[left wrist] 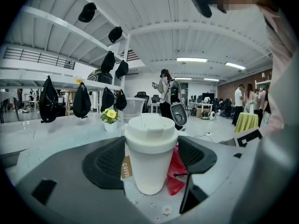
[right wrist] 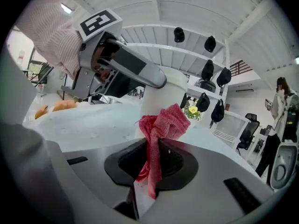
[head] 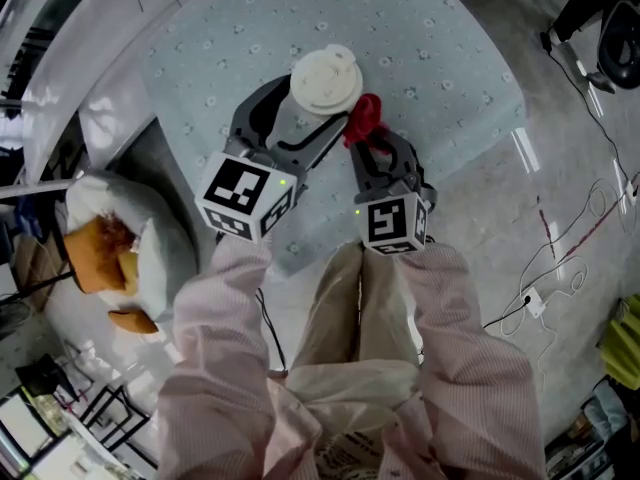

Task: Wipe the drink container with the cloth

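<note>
A white lidded paper cup (head: 326,78) stands on the round table (head: 440,58), which has a pale patterned cover. My left gripper (head: 300,116) is shut on the cup: in the left gripper view its dark pads (left wrist: 108,161) press both sides of the cup (left wrist: 150,148). My right gripper (head: 366,146) is shut on a bunched red cloth (head: 362,116). The cloth lies against the cup's right side, below the lid. In the right gripper view the cloth (right wrist: 161,127) stands up out of the right gripper (right wrist: 152,162), with the cup's white wall (right wrist: 161,94) just behind it.
A white and orange soft thing (head: 110,253) lies to the table's left. Cables (head: 570,258) run over the floor at the right. A small pot of yellow flowers (left wrist: 110,118) stands further back on the table. People stand in the room beyond.
</note>
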A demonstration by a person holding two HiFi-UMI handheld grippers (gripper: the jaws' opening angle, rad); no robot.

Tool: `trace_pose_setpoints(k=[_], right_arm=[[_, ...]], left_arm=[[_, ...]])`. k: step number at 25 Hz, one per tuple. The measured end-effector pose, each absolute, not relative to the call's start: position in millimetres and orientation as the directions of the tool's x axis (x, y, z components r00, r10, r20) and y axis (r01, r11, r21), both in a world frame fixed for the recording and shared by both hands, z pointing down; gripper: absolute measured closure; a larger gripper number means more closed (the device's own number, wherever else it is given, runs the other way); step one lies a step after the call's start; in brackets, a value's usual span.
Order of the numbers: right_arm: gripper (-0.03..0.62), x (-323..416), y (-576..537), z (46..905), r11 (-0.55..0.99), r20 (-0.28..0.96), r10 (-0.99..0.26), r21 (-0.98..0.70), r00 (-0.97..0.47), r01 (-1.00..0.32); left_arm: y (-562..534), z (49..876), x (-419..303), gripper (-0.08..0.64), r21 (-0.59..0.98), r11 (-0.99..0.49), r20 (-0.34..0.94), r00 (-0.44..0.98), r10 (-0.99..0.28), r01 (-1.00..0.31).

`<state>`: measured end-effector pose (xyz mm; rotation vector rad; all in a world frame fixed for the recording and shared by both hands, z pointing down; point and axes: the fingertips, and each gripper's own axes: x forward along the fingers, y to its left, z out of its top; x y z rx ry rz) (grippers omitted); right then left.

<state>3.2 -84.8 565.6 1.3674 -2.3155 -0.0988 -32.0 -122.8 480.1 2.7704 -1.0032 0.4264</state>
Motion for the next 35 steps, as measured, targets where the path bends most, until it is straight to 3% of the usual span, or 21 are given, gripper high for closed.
trace_pose_setpoints(k=[13,22,29,35], right_arm=[[0.538,38,-93,526,0.433,0.324,-0.858,0.035,-0.4,-0.901],[0.538,53,-136,467,0.544,0.265,-0.811,0.014,-0.521,-0.839],[0.538,38,-173,457,0.729,0.293,-0.64,-0.06,-0.71,-0.682],[0.538,17,-186,469,0.835,0.291,-0.404,-0.271,-0.867,-0.479]], left_arm=[[-120,480,-33,0.209,0.062,-0.768,0.331,0.739,-0.587,-0.637],[-120,481,-32,0.209,0.066,-0.77,0.34,0.74,-0.581,-0.635],[-122,475,-30,0.209,0.086,-0.758,0.326,0.737,-0.592,-0.646],[-119,482,-31,0.209,0.129,-0.748,0.348,0.736,-0.581,-0.652]])
